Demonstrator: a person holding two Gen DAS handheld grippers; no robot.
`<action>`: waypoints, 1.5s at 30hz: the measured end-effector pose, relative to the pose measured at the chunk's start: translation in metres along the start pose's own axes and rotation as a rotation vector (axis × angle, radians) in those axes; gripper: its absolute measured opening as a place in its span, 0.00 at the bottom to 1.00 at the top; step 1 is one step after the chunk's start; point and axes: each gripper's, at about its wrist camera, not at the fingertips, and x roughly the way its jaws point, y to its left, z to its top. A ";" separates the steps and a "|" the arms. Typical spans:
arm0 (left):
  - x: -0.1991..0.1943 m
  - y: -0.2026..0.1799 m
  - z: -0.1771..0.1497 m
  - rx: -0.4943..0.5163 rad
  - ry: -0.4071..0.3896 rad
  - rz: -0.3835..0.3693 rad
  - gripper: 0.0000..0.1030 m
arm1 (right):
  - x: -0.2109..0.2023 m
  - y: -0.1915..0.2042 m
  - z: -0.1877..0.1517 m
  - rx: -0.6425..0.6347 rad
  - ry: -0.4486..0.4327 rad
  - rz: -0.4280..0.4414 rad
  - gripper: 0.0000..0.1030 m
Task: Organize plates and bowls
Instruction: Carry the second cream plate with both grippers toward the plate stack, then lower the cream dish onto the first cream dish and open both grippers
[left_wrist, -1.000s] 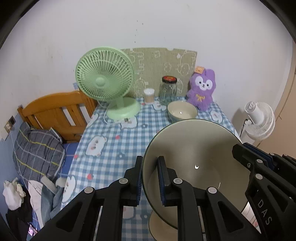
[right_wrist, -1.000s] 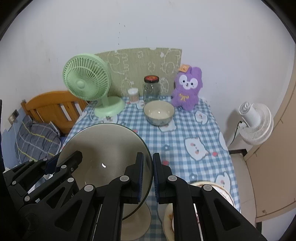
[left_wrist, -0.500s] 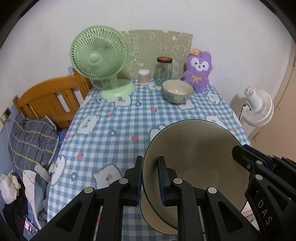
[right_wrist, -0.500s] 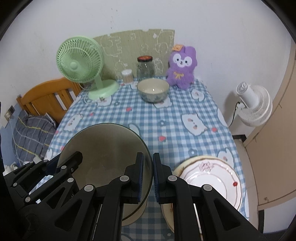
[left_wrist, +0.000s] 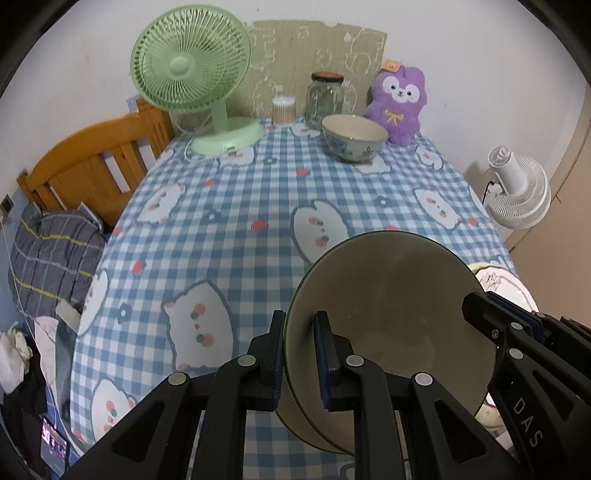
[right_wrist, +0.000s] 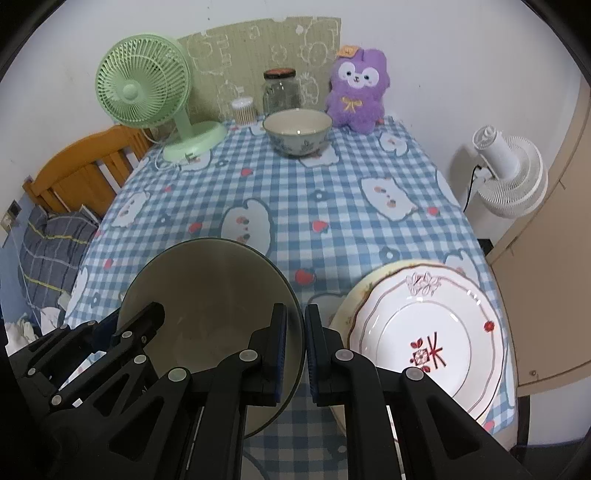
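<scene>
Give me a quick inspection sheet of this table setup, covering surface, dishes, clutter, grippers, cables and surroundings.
Surface: table under a blue checked cloth with cartoon prints.
Job's things: large bowl held at its rim by both grippers; small patterned bowl at the far end; stacked plates at the near right.
Clutter: green fan, glass jar, cotton swab tub, purple plush.
Grippers: left gripper and right gripper each clamp the large bowl's rim.
Cables: green fan's cord; white fan's cord.
Surroundings: wooden bed frame, white fan, white wall.
</scene>
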 end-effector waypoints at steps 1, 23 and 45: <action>0.002 0.000 -0.002 0.000 0.007 0.001 0.12 | 0.002 0.000 -0.001 0.003 0.007 0.002 0.13; 0.020 0.008 -0.001 0.009 0.022 0.015 0.12 | 0.026 0.006 0.000 0.005 0.044 0.038 0.12; 0.001 0.008 0.002 0.039 0.013 0.059 0.66 | 0.013 0.011 0.001 -0.060 0.071 0.049 0.13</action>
